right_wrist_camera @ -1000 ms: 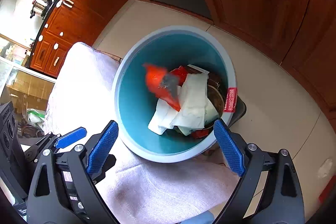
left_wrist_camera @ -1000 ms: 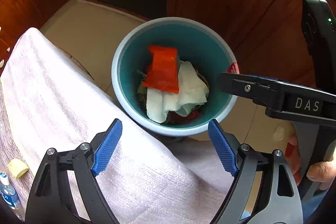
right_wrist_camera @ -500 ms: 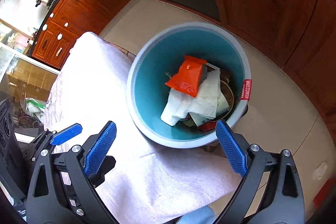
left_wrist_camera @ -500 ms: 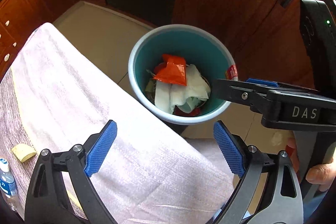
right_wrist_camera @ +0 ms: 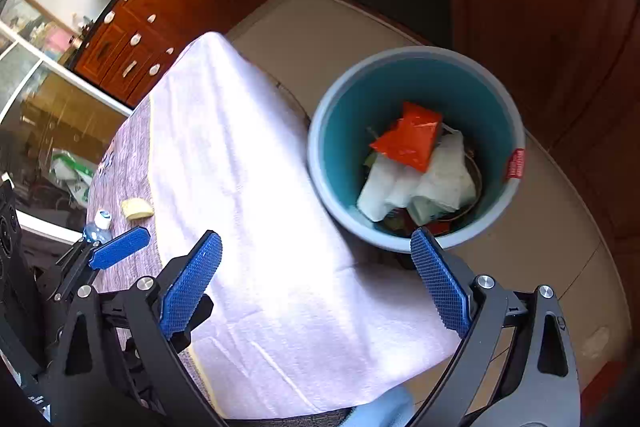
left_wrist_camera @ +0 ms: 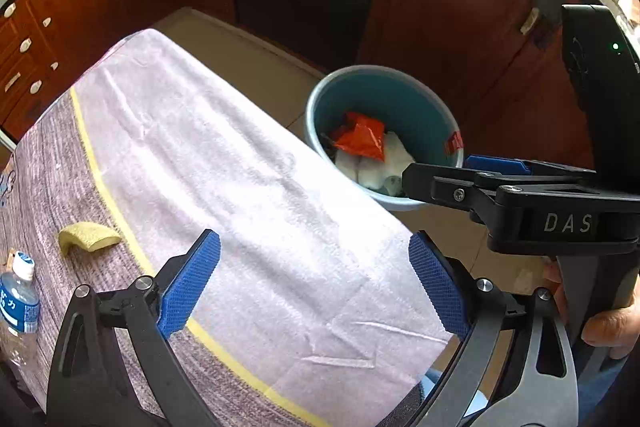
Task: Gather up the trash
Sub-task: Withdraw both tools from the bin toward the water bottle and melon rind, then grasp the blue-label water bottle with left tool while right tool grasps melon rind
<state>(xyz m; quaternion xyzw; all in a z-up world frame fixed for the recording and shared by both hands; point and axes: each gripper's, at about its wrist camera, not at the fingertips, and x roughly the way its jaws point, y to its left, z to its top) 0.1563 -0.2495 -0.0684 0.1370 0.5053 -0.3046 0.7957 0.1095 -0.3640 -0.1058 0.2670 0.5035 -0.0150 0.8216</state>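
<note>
Both claws lifted back — bin (right_wrist_camera: 320, 163) edge clear.

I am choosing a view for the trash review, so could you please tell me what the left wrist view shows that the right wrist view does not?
Only the left wrist view shows the person's hand gripping the right hand-held gripper from the side, and all of the water bottle.

Only the right wrist view shows the glass door and the green-and-white bag behind it.

Both show the teal bin holding an orange wrapper and white tissues, the white cloth, and the yellow sponge.
</note>
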